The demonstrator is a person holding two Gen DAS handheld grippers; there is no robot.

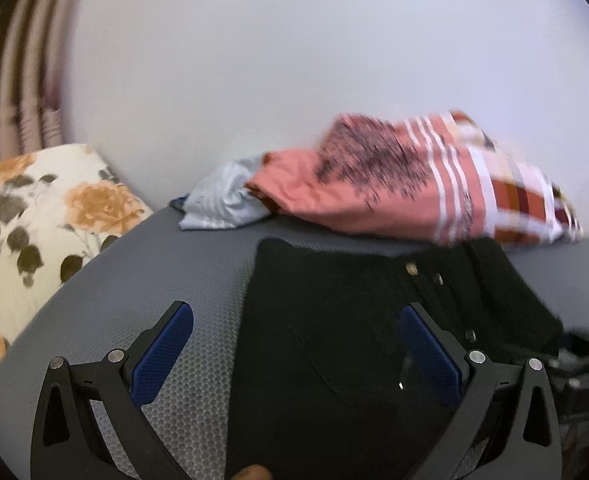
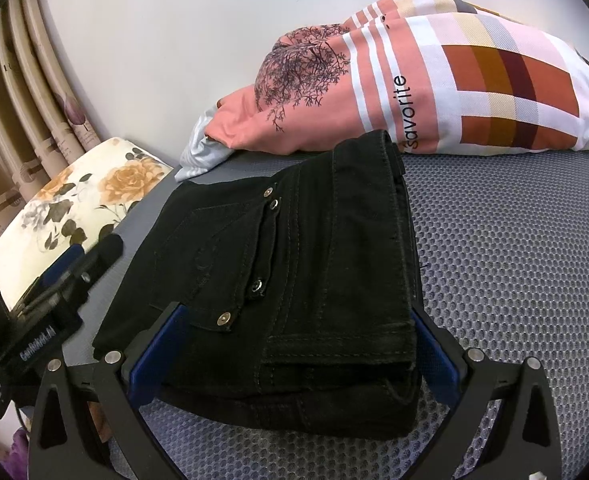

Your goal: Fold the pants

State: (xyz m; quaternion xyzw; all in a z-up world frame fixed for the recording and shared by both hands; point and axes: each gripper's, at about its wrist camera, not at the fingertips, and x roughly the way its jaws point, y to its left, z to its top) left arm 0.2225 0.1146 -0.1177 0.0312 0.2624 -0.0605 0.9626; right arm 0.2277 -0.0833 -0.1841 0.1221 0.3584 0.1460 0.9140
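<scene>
Black pants [image 2: 294, 280] lie folded in a thick stack on the grey mesh mattress [image 2: 514, 260], with metal snaps along a flap. My right gripper [image 2: 298, 356] is open, its blue pads on either side of the stack's near end. The left wrist view is blurred. My left gripper [image 1: 294, 344] is open over the pants [image 1: 334, 340]; its right pad [image 1: 430, 352] is above the cloth and its left pad [image 1: 162, 352] above the bare mattress [image 1: 154, 280]. The left gripper also shows at the left of the right wrist view [image 2: 66, 276].
A salmon patterned pillow [image 2: 434, 92] and a pale blue cloth [image 2: 198, 152] lie at the far edge by the white wall. A floral cushion [image 2: 78, 208] sits at the left, with curtains [image 2: 22, 80] behind it.
</scene>
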